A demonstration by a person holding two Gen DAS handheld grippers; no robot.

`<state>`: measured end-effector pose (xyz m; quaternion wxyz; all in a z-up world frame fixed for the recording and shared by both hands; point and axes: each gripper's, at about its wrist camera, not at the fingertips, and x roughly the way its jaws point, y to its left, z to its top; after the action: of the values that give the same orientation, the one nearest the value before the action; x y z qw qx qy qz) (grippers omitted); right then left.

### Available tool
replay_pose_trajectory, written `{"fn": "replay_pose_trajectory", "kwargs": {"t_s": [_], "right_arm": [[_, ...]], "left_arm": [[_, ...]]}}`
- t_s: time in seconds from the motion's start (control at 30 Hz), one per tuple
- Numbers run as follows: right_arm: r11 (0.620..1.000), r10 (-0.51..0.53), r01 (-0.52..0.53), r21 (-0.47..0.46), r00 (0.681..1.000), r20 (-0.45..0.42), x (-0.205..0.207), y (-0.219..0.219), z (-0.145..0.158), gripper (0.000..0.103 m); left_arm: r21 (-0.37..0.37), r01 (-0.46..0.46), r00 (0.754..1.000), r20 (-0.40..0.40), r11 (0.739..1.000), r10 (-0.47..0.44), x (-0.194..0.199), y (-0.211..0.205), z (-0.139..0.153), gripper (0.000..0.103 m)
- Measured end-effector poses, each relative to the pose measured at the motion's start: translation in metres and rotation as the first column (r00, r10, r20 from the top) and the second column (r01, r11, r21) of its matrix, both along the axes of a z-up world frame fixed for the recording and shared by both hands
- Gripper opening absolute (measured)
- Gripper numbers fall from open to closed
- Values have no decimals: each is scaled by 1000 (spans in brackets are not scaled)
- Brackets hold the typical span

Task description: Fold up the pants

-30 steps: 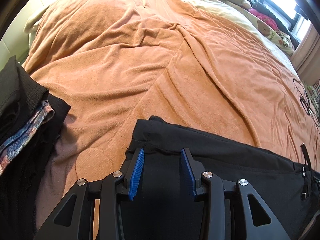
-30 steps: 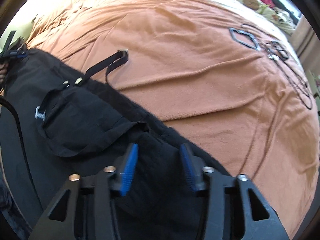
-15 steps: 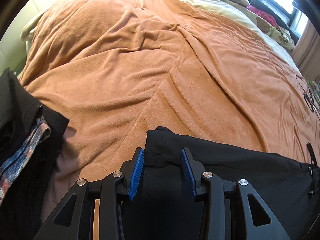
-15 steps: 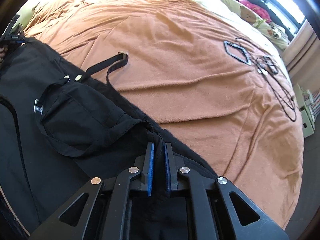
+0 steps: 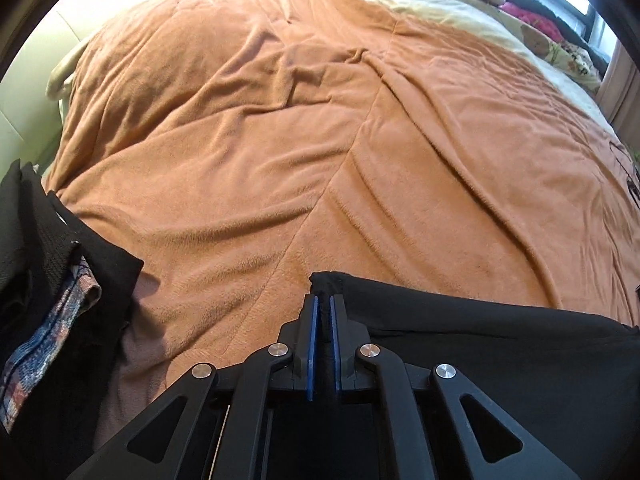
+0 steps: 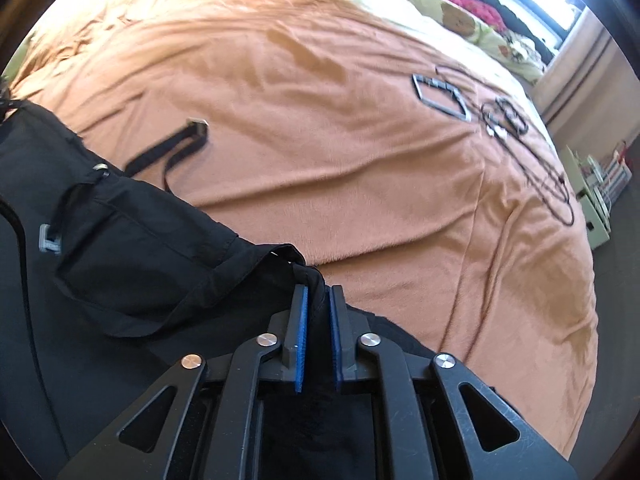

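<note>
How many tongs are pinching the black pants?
2. The left tongs pinch one corner of the pants; the right tongs pinch another edge.

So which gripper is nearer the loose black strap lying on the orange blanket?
Right. The right gripper is clamped on the black pants just below the strap. The left gripper pinches the far corner of the pants; the strap is out of its view.
</note>
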<state>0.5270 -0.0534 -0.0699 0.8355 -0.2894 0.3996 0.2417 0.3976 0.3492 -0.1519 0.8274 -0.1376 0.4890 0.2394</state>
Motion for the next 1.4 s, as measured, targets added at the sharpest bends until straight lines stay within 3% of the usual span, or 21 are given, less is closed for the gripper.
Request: {"fn": "replay_pose_trajectory", "kwargs": {"t_s": [0.03, 0.1, 0.17, 0.23, 0.5, 0.93, 1.4], "right_arm": [[1000, -4, 4, -2, 1000, 3, 1, 2, -1, 16], [999, -35, 35, 13, 999, 5, -1, 3, 3, 35], [995, -64, 65, 80, 998, -18, -6, -4, 14, 51], [989, -73, 74, 124, 997, -15, -14, -12, 24, 53], [964, -139, 137, 228, 990, -6, -76, -53, 53, 53], [937, -196, 185, 298, 981, 7, -179, -96, 75, 53], [917, -236, 224, 331, 972, -5, -272, -114, 58, 53]], "left_arm": [[-2, -3, 1000, 0, 1000, 3, -2, 0, 2, 11], [-11, -8, 1000, 11, 1000, 9, -7, 1, 9, 21], [-14, -2, 1000, 31, 1000, 3, -15, -1, 16, 43], [-5, 8, 999, 53, 1000, -8, -24, -5, 24, 51], [-4, 42, 994, 97, 999, -42, -59, -23, 49, 51], [-43, 84, 987, 140, 996, -77, -129, -44, 60, 51], [-108, 87, 980, 185, 990, -66, -196, -56, 57, 51]]}}
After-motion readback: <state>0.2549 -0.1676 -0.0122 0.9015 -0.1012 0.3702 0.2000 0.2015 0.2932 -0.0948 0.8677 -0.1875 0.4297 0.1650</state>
